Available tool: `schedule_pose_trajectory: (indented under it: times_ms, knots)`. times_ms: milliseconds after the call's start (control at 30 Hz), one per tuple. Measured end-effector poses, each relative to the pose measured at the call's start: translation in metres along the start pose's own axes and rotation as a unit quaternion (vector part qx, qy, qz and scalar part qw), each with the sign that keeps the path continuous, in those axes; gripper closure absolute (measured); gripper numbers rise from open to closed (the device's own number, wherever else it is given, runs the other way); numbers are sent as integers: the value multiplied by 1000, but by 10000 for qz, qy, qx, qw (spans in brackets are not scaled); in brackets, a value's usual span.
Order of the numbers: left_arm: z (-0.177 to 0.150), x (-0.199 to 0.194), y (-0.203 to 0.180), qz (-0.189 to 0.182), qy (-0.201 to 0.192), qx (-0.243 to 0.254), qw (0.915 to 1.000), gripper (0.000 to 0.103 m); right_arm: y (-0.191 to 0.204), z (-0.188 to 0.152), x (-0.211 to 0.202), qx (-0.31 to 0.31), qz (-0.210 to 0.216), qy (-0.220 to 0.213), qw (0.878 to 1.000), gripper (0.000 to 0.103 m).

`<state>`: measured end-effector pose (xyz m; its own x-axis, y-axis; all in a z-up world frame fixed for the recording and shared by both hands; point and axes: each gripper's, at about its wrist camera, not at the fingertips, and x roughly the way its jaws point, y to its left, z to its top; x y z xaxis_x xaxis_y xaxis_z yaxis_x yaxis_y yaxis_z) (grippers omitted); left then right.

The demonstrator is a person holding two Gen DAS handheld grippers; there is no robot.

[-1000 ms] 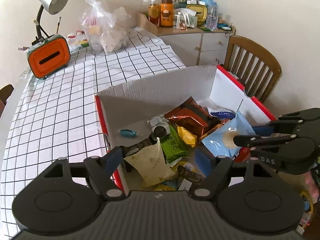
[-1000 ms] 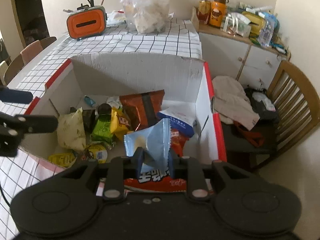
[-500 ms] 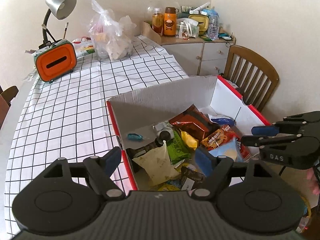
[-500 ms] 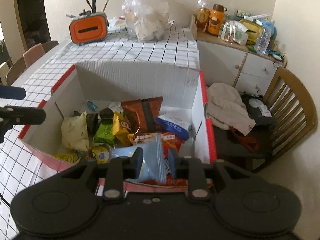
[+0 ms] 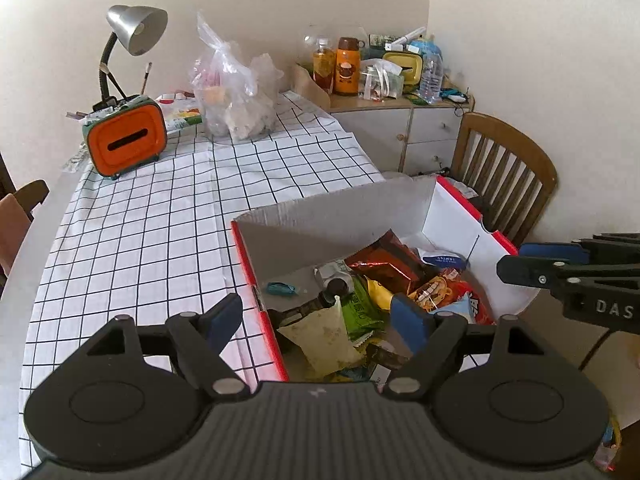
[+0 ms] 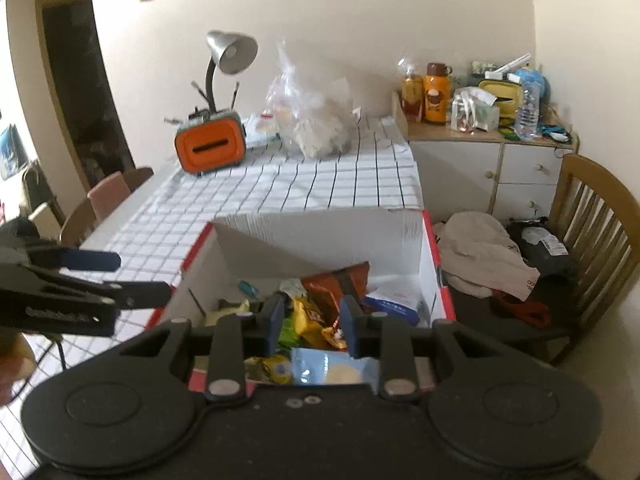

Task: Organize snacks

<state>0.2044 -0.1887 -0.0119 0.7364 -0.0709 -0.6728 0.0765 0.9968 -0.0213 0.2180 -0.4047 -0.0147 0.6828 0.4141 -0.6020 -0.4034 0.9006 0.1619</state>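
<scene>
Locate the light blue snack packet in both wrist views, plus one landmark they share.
Left wrist: light blue snack packet low in the box, right of centre, just beyond the left gripper's right finger.
Right wrist: packet bottom centre, below the right gripper's fingers.
Shared landmark: orange tissue box on the checked tablecloth.

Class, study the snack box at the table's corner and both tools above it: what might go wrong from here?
1. The box reaches the tablecloth's corner beside the chair; a nudge might tip it off.
2. The light blue packet lies loose atop the pile and may slide.
</scene>
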Motion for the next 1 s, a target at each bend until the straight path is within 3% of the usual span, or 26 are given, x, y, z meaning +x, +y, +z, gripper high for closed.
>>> schedule_pose_trajectory:
  times_ms: [133,233,333,567,600,633,733,1000]
  knots:
    - [-2,-8,2,29,-66,-58,10000,20,11,-3,-13,92,5,-166,9998,74]
    - [-4,-14,1,37,-74,-69,9999,20,21,-5,-14,82,-64,-49,9999,74]
    - [-8,-19,-1,60,-93,-61,9999,20,24,-10,-16,200,289,-63,9994,74]
    - [-14,-26,-5,193,-148,11,9997,18,31,-16,-21,208,174,-238,9993,70]
    - [-14,-27,-5,192,-159,1,9997,17,31,-15,-22,209,179,-246,9993,66]
    - [-15,-27,-5,183,-166,-13,9997,17,32,-16,-24,214,194,-280,9992,55]
    - [-16,-29,-5,196,-173,-42,9996,12,34,-16,-29,122,205,-336,9992,4]
    - [-16,-30,-3,157,-152,-203,9996,11,38,-12,-27,-42,9,-306,9995,1]
